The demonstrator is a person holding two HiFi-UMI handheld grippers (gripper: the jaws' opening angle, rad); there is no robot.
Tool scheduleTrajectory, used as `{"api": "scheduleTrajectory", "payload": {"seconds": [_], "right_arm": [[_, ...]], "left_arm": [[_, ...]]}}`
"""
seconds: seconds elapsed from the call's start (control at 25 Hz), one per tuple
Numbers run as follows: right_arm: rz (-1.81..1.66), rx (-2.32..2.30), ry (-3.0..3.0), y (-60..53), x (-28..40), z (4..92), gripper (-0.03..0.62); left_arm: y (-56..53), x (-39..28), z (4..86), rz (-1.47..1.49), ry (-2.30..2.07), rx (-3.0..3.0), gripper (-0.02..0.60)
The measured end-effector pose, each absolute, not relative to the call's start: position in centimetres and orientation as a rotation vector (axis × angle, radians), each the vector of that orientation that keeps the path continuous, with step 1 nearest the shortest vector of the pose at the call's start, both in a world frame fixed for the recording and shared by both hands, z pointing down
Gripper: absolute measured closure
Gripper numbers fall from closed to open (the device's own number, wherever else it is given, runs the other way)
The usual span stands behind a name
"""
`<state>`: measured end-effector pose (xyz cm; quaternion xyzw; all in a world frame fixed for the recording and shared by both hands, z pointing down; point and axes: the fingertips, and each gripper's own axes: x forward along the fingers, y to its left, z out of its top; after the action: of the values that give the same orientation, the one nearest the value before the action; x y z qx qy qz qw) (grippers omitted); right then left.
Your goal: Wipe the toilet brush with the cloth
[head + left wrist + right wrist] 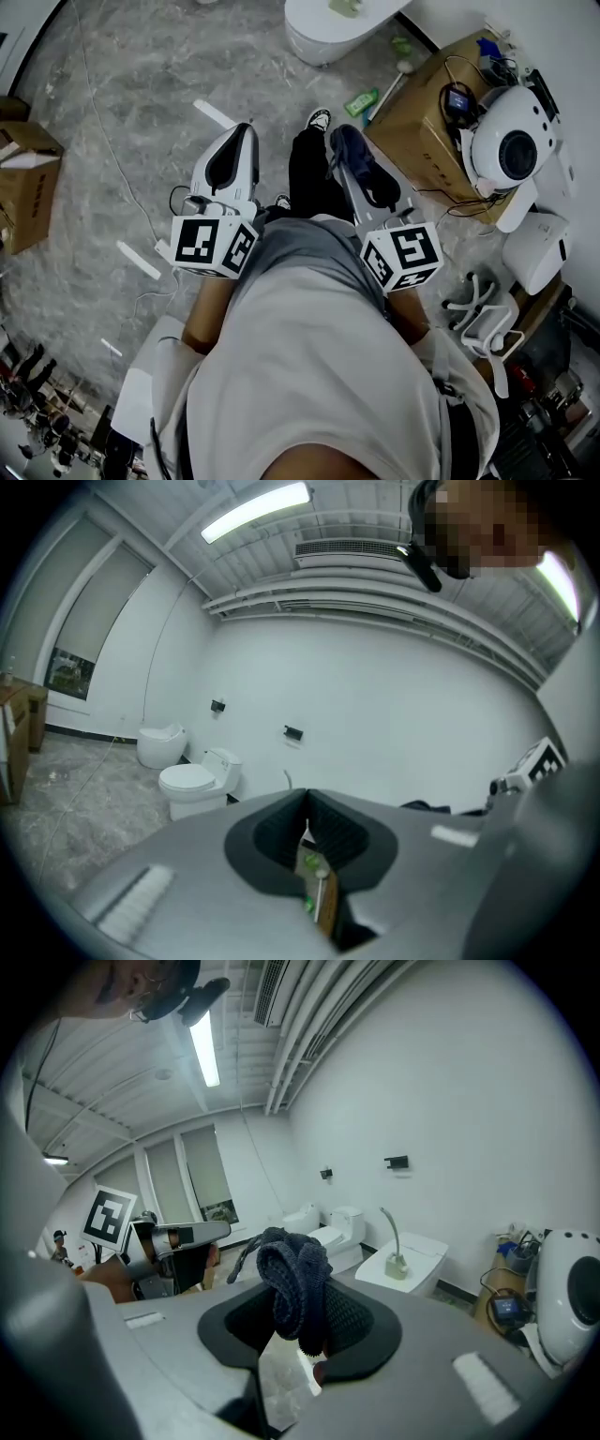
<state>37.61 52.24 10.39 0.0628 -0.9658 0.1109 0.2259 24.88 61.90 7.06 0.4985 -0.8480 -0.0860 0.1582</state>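
Note:
My right gripper (341,141) is shut on a dark blue knitted cloth (352,150); in the right gripper view the cloth (293,1283) bulges up out of the shut jaws of that gripper (300,1324). The toilet brush (395,1244), with a curved grey handle in a pale green holder, stands on a white toilet lid (422,1258) ahead and to the right. In the head view the brush (345,7) shows at the top edge. My left gripper (245,129) is shut and holds nothing; its jaws (306,829) meet in a thin line.
A white toilet (323,28) stands ahead on the grey marble floor. Right of it a cardboard box (417,127) carries cables and a white round device (511,145). A green packet (361,101) lies on the floor. Another cardboard box (28,183) stands left. Two toilets (192,785) line the far wall.

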Motion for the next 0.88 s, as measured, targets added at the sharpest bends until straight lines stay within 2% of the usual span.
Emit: {"api": "scheduleTrajectory", "payload": {"seconds": [0.56,0.88], "right_arm": [[0.361,0.203,-2.644,33.1,22.1,11.5,0.493],[0.438,0.249,-2.589,22.2,17.2,13.4,0.485]], "left_arm": [[42.3,10.1,7.8,-0.185,-2.375,1.453,0.581],[31.3,5.0,9.2,-0.087,-2.278,1.520,0.581]]}}
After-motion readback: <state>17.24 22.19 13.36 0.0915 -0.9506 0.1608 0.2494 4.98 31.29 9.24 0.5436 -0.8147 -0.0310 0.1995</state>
